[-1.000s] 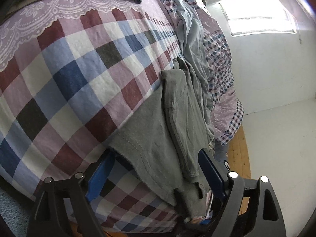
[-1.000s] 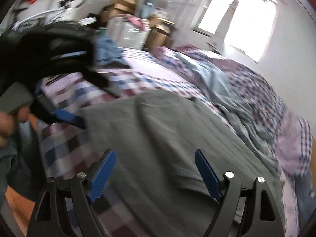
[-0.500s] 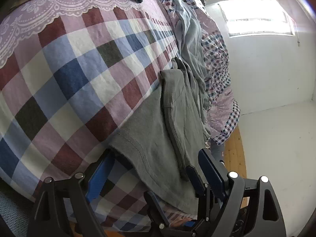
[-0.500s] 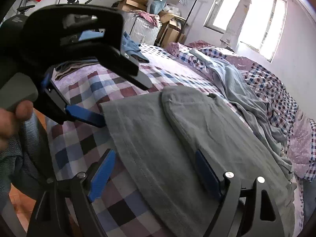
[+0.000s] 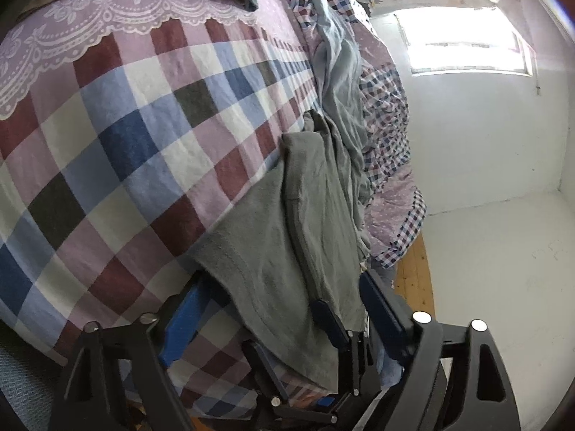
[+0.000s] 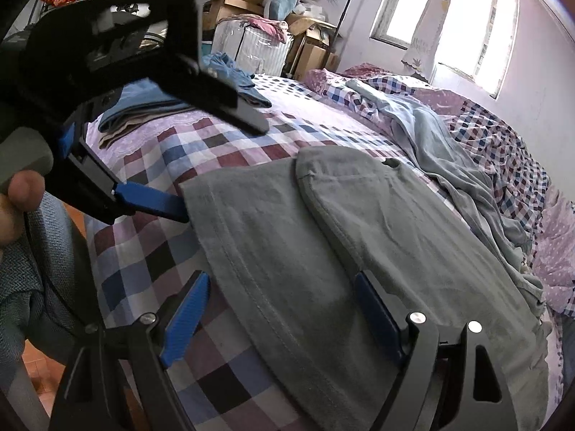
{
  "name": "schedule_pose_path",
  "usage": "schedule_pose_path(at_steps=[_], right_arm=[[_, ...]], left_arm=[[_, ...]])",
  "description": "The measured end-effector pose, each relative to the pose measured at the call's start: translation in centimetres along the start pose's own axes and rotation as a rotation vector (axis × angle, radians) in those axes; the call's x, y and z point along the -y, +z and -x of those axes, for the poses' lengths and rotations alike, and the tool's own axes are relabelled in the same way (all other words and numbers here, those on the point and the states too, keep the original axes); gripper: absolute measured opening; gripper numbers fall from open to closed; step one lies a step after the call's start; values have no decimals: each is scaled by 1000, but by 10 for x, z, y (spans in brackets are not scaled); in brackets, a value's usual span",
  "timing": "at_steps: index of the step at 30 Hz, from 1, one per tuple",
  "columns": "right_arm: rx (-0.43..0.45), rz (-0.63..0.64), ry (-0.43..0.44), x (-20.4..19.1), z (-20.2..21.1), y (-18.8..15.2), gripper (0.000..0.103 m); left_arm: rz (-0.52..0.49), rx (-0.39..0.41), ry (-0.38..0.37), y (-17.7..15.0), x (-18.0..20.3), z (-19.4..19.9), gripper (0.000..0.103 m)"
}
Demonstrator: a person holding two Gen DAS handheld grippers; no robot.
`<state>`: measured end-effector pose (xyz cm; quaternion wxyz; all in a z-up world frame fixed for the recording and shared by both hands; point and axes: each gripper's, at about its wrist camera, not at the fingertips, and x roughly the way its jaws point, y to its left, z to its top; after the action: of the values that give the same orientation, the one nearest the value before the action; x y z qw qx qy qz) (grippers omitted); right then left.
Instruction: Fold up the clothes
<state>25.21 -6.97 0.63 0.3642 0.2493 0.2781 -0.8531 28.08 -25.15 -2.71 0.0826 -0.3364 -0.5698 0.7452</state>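
Note:
A grey-green T-shirt point(image 5: 287, 237) point(image 6: 323, 251) lies flat on the checked bedspread point(image 5: 125, 151) point(image 6: 215, 143), one sleeve side folded over its body, its hem hanging over the bed's near edge. My left gripper point(image 5: 280, 309) is open, its blue fingers on either side of the hem corner. In the right wrist view, one of its fingers point(image 6: 151, 201) touches that corner. My right gripper point(image 6: 280, 314) is open too, straddling the hem further along. Its fingers point(image 5: 329, 323) show under the hem in the left wrist view. Neither gripper holds cloth.
A folded pile of blue and tan clothes point(image 6: 143, 104) sits near the lace-edged end of the bed. A crumpled pale blue garment point(image 6: 442, 151) lies beyond the shirt. Boxes and a suitcase point(image 6: 251, 46) line the far wall. Wooden floor point(image 5: 417, 280) shows beside the bed.
The right gripper has swung in to the hem and steadied, and it now shows in the left wrist view. The left gripper has edged slightly closer. Both stayed open.

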Motion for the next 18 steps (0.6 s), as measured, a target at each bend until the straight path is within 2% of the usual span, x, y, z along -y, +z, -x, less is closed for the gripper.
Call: schedule_pose_path(at_steps=[6,18], right_arm=[[12,14,-10,-2,1,1,85],[74,92,-12,-22,5,2,85]], left_arm=[[2,14,-33,2,2,2,63],[12,-4,-173,7,9,-2,60]])
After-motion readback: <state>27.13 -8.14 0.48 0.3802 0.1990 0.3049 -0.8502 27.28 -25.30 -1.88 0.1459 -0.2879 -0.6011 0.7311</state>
